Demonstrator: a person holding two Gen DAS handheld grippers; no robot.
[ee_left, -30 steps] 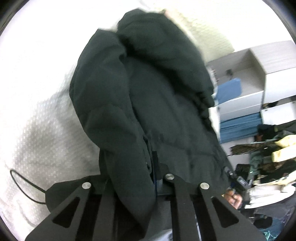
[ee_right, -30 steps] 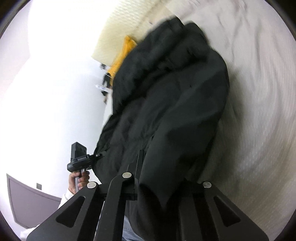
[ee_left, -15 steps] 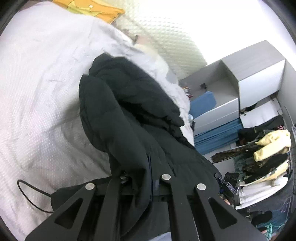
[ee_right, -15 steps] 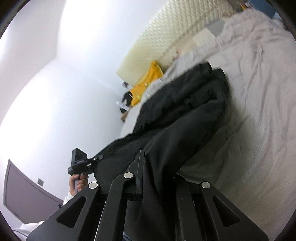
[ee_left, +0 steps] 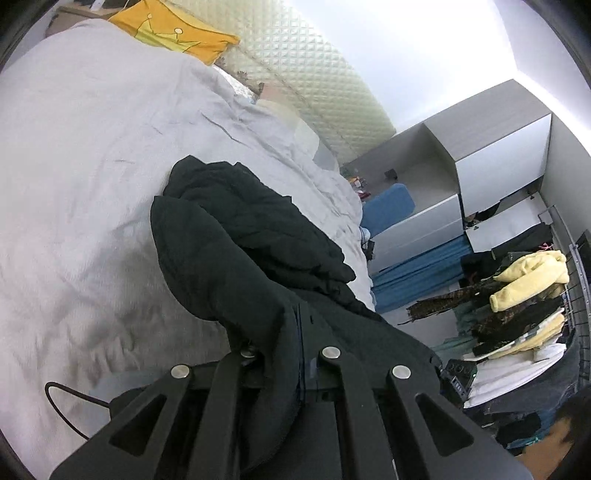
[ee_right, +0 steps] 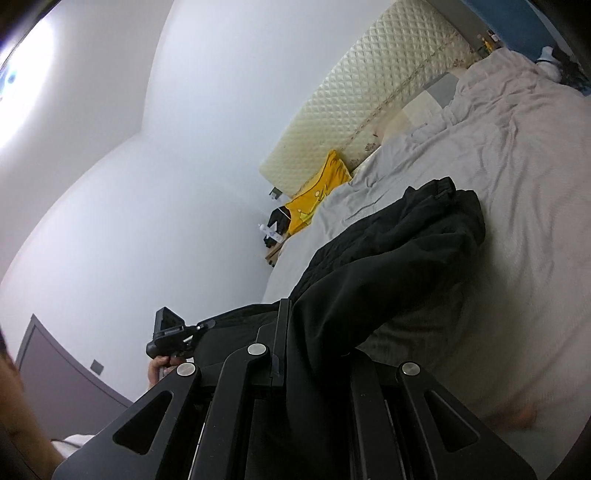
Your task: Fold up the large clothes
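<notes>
A large black padded jacket lies partly on the grey bed cover, its far end bunched on the bed and its near end lifted. My left gripper is shut on the jacket's near edge, with cloth draped over its fingers. In the right wrist view the same jacket stretches from the bed to my right gripper, which is shut on another part of the near edge. The left gripper's body and the hand holding it show to the left in the right wrist view.
A yellow pillow and a quilted cream headboard are at the bed's far end. Grey cabinets, blue bedding and a rack of clothes stand to the right. A black cable lies on the cover.
Both grippers have tilted upward and pulled back with the jacket held. The jacket's far end has settled lower on the bed, and more of the bed and room shows.
</notes>
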